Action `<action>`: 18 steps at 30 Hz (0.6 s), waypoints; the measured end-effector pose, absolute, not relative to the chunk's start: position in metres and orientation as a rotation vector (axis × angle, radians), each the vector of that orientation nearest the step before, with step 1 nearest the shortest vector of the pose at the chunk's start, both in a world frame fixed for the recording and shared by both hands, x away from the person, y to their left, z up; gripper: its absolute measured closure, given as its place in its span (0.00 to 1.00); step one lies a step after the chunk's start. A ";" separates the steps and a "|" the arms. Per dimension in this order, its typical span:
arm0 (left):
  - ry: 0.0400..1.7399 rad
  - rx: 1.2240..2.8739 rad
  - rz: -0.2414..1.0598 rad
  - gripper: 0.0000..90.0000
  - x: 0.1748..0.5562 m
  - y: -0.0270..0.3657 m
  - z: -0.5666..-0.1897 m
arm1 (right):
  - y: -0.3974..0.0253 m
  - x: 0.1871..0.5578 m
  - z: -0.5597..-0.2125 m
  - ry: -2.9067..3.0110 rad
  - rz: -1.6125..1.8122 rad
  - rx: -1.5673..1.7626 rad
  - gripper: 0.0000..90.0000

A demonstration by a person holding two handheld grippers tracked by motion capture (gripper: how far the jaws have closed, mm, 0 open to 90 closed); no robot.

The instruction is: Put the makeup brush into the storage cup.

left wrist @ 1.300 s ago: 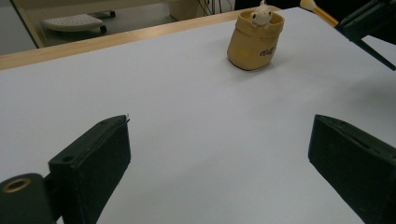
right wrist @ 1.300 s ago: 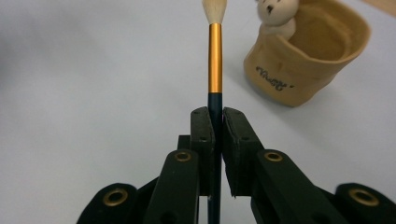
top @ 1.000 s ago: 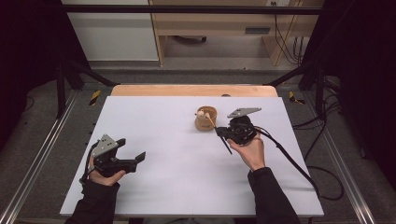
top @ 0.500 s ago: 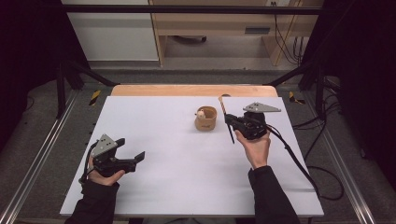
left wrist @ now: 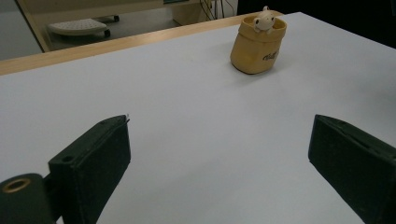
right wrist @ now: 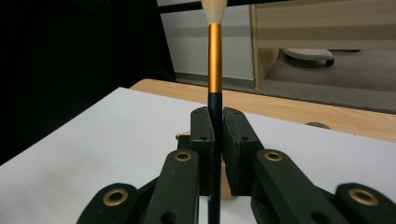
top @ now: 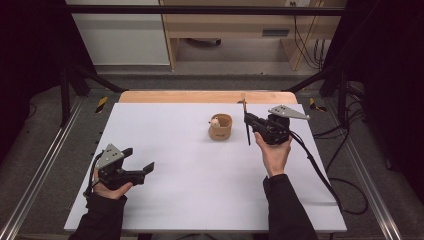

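Brush (top: pixel 246 125) held upright in the right gripper (top: pixel 248 121), whose jaws are closed on its dark handle, bristles up. A second ago the brush was tilted over the cup (top: pixel 220 127); it now stands just right of the cup, clear of it, suggesting removal is complete. Left gripper (top: pixel 148 167), jaws wide apart and empty, rests on the desk (top: pixel 200 190) well left of the cup.

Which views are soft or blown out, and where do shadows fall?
High view: even light, sharp white table, dark surround, faint shadow beside the tan cup. Left gripper view: cup fairly sharp, the open left tongs blurred up close. Right gripper view: right tongs shut on the brush, its pale tip slightly overexposed, background soft, left side black.
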State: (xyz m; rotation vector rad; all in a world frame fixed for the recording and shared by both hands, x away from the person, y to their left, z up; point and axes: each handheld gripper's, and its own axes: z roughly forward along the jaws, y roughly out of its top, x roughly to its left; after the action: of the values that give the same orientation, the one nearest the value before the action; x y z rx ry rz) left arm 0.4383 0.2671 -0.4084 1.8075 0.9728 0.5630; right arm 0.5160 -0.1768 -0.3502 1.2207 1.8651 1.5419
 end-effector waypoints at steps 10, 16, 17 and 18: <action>0.968 1.802 0.563 0.06 0.438 0.267 -0.408 | -0.178 0.519 -0.347 1.818 1.585 1.213 0.93; 0.967 1.800 0.564 0.06 0.438 0.267 -0.408 | -0.176 0.527 -0.346 1.775 1.598 1.212 0.93; 0.966 1.800 0.565 0.06 0.438 0.267 -0.408 | -0.174 0.529 -0.345 1.767 1.600 1.214 0.93; 0.965 1.799 0.567 0.06 0.438 0.267 -0.408 | -0.173 0.529 -0.345 1.760 1.601 1.218 0.93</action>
State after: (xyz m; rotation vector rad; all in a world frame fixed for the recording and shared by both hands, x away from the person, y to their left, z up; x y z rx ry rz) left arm 0.4377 0.2672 -0.4081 1.7986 0.9654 0.5666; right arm 0.5293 -0.1731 -0.3450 1.2185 1.7604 1.6011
